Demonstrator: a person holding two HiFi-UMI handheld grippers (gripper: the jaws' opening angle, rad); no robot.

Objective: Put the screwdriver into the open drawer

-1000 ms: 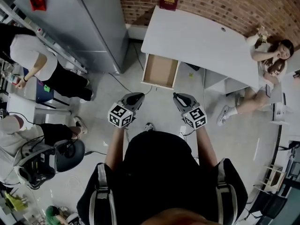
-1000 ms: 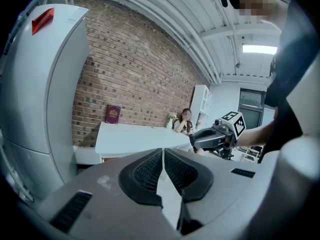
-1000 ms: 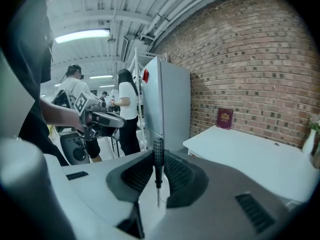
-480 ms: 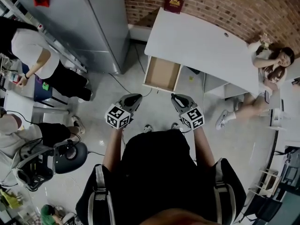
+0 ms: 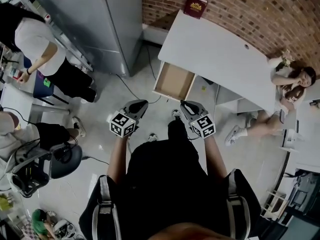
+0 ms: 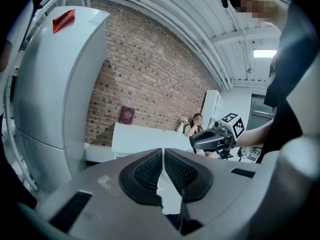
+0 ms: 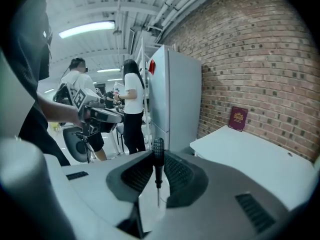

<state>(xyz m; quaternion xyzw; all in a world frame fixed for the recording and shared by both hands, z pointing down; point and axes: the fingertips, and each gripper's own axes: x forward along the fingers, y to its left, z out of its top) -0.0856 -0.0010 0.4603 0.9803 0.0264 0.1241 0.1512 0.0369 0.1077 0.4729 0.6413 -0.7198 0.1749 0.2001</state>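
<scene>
We take this to be the carrying step: the right gripper (image 7: 159, 160) has its jaws closed on the black handle of the screwdriver (image 7: 158, 146), with the shaft hanging down between the pads. The left gripper (image 6: 163, 165) has its jaws pressed together on nothing. The open drawer (image 5: 173, 81) under the white desk (image 5: 215, 49) lies ahead, well apart from both grippers, so next we need to bring the right gripper over its bare inside, lower it, and only then part the jaws.
</scene>
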